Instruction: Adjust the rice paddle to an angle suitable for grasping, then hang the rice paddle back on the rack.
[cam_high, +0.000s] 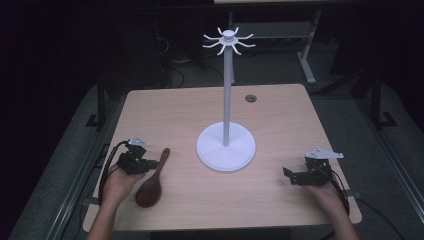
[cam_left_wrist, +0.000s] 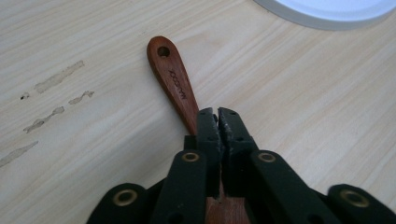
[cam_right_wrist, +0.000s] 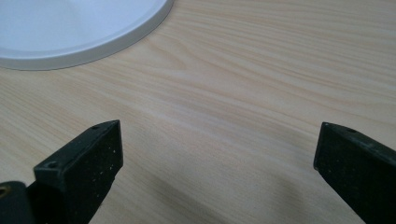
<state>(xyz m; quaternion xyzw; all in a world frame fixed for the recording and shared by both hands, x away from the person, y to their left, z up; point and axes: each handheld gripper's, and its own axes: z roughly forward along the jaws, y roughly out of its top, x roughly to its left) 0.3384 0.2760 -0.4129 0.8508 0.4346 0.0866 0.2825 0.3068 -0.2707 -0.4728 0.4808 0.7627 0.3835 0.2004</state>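
Observation:
A dark reddish wooden spoon (cam_high: 152, 180) lies flat on the table at the front left, its bowl toward me and its handle (cam_left_wrist: 173, 79), which has a hole at the end, pointing away. My left gripper (cam_high: 150, 164) (cam_left_wrist: 218, 114) sits over the handle with its jaws pressed together. The handle runs underneath them, not between the tips. A white stand (cam_high: 226, 145) with a round base, a tall pole and hooks at the top rises from the table's middle. To the front right of the stand, my right gripper (cam_high: 291, 176) (cam_right_wrist: 217, 154) rests open over bare wood.
The wooden table (cam_high: 280, 115) has a small round hole (cam_high: 250, 98) near its far right edge. The stand's white base rim (cam_right_wrist: 116, 39) (cam_left_wrist: 327, 16) lies just ahead of each gripper. Cables and table legs lie on the dark floor beyond.

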